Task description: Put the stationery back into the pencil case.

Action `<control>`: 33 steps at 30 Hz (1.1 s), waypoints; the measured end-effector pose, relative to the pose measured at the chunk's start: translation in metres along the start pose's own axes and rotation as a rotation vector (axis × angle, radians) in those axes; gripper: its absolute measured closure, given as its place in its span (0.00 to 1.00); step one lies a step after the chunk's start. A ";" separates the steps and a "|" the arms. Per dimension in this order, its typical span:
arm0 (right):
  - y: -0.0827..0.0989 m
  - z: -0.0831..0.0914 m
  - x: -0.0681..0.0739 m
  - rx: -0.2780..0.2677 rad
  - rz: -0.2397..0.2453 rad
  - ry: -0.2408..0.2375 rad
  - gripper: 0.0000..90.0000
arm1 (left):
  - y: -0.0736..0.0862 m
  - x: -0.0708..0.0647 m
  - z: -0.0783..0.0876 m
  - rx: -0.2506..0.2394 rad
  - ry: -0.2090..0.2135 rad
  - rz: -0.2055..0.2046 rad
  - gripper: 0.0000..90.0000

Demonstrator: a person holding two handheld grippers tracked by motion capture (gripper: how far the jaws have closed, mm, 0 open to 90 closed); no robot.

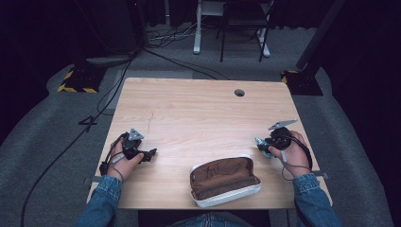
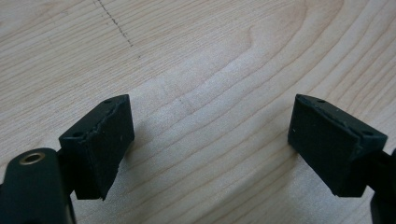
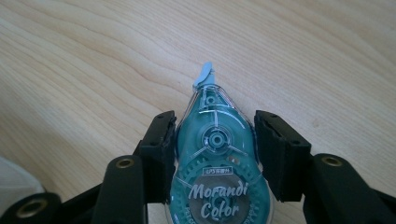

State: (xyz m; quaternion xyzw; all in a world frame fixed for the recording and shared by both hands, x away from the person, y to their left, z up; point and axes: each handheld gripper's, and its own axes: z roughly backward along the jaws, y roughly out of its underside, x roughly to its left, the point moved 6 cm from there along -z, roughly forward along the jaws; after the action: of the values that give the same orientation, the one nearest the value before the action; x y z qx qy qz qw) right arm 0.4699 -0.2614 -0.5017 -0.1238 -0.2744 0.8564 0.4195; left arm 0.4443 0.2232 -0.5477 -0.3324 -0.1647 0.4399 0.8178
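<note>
A teal see-through correction tape (image 3: 215, 154), marked "Morandi Color", sits between the jaws of my right gripper (image 3: 215, 140), which is shut on its two sides; its pale blue tip points away over the wood. In the high view that gripper (image 1: 264, 144) rests at the table's right side. An open pencil case (image 1: 224, 179), white outside and brown inside, lies at the front edge between the hands. My left gripper (image 1: 150, 154) lies on the left of the table, jaws wide open (image 2: 210, 135) over bare wood.
The wooden table (image 1: 198, 113) has a round cable hole (image 1: 239, 92) near its far edge. Beyond it, on the grey floor, stand a white desk leg (image 1: 197, 28), a dark chair (image 1: 243, 23) and trailing cables (image 1: 108, 90).
</note>
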 end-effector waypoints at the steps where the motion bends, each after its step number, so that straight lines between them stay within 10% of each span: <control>1: -0.002 0.004 0.001 -0.009 0.004 0.002 0.56 | 0.000 0.000 0.000 0.000 0.000 0.000 0.16; 33: -0.036 0.081 0.051 -0.149 0.099 0.000 0.56 | 0.000 0.000 0.000 0.000 0.000 0.000 0.16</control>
State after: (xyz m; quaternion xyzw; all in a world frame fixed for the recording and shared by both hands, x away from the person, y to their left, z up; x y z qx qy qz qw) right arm 0.4261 -0.2329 -0.4134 -0.1679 -0.3308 0.8534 0.3663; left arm 0.4442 0.2232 -0.5477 -0.3322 -0.1647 0.4402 0.8178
